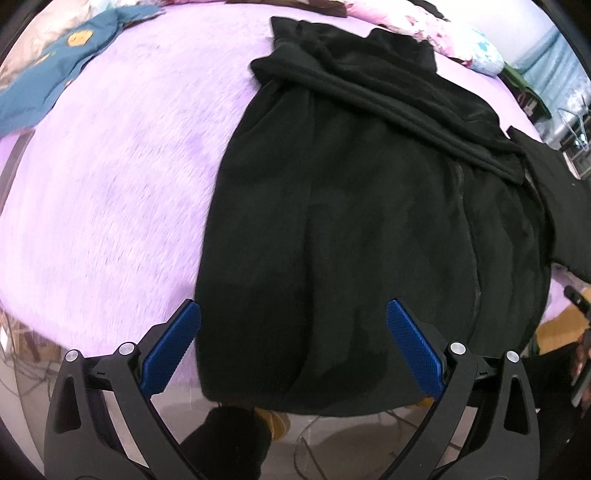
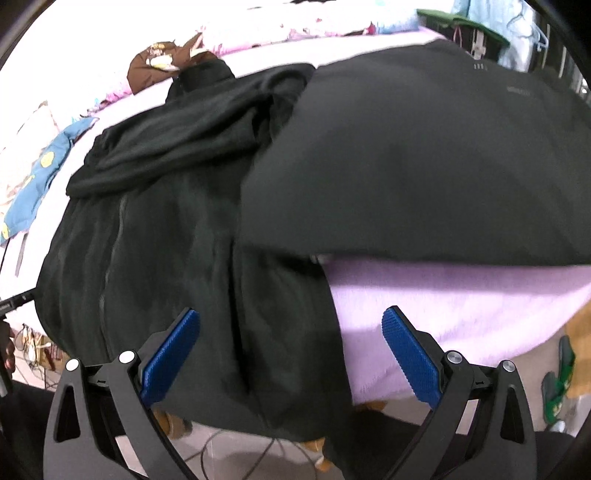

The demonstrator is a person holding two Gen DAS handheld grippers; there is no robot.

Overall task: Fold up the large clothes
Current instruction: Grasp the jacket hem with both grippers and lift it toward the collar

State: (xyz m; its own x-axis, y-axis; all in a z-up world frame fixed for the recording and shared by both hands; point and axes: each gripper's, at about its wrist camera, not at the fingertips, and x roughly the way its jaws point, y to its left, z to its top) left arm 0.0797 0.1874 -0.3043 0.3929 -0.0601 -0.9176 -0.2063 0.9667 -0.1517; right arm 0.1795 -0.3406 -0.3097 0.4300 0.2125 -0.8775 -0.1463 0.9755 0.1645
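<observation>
A large black zip-up garment (image 1: 351, 206) lies on a lilac fleece bed cover (image 1: 110, 184), its hem hanging over the near edge and a sleeve folded across its upper part. My left gripper (image 1: 293, 332) is open and empty, just above the hem at the garment's left side. In the right wrist view the same garment (image 2: 166, 240) fills the left and middle. My right gripper (image 2: 291, 336) is open and empty over its lower right edge, one blue pad (image 2: 410, 354) above the bare cover (image 2: 443, 295).
A second, smoother black garment (image 2: 424, 155) lies to the right, overlapping the first. A blue garment (image 1: 48, 66) lies at the far left. Floral bedding (image 2: 295, 26) lines the far side. Green slippers (image 2: 559, 384) and cables are on the floor below.
</observation>
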